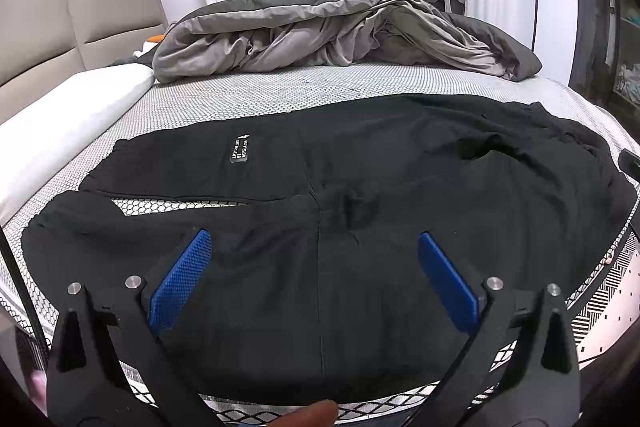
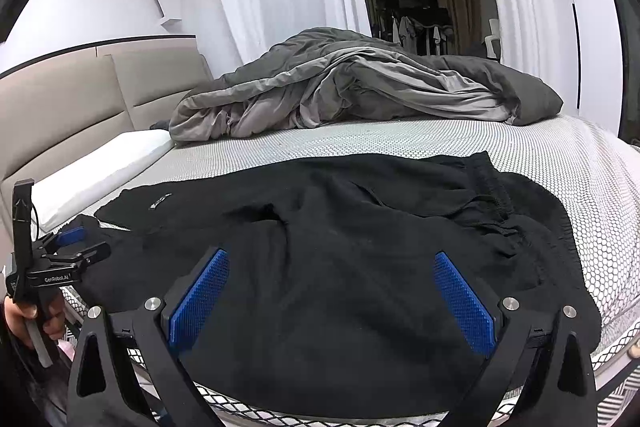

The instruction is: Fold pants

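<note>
Black pants [image 1: 320, 187] lie spread across the near side of the bed, legs to the left and waistband [image 2: 492, 195] to the right. A small white label [image 1: 239, 149] shows on the far leg, and a strip of mattress shows between the two legs. My left gripper [image 1: 314, 237] hangs open over the near leg and crotch area, with nothing between its blue pads [image 1: 180, 283]. Over the hip part near the bed's front edge, my right gripper [image 2: 330, 255] is open too. The right wrist view shows the left gripper [image 2: 80, 243] at far left, held by a hand [image 2: 24, 311].
A crumpled grey duvet [image 1: 340, 23] fills the back of the bed. A white pillow [image 1: 72, 119] and beige headboard [image 1: 60, 19] lie to the left. The mattress cover [image 1: 280, 91] has a hexagon pattern. White curtains and a dark doorway stand behind.
</note>
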A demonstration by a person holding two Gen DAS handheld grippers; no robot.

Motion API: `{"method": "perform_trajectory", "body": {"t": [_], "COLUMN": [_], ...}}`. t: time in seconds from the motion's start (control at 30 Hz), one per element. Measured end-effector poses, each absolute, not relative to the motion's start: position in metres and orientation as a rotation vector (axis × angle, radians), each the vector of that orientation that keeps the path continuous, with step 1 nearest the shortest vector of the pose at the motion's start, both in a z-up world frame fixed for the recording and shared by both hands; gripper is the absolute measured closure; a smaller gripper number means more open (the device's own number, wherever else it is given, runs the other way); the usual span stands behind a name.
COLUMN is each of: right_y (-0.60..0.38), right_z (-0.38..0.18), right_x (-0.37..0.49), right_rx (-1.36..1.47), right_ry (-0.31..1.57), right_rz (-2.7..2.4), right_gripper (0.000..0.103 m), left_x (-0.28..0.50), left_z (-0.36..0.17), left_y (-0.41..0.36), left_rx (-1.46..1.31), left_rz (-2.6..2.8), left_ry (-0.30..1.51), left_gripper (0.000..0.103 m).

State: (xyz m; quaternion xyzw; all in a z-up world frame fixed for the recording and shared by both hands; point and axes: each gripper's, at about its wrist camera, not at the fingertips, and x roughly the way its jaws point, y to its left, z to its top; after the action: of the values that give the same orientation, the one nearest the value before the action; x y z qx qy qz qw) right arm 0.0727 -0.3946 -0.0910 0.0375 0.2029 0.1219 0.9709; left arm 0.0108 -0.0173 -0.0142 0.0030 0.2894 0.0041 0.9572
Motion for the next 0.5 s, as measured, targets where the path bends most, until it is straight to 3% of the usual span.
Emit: {"method": "perform_trajectory", "body": {"t": [0.5], "right_y": [-0.3928], "right_z": [-0.0925], "right_x": [0.0736], "right_rx": [0.073], "right_ry": [0.414], "right_rz": [0.248], "right_gripper": [0.0], "left_x": [0.0119], "left_z": [-0.0168], "left_y": [-0.0161], "left_rx": [0.008], "left_rz": [0.01], "left_ry": [0.589], "left_gripper": [0.001]}}
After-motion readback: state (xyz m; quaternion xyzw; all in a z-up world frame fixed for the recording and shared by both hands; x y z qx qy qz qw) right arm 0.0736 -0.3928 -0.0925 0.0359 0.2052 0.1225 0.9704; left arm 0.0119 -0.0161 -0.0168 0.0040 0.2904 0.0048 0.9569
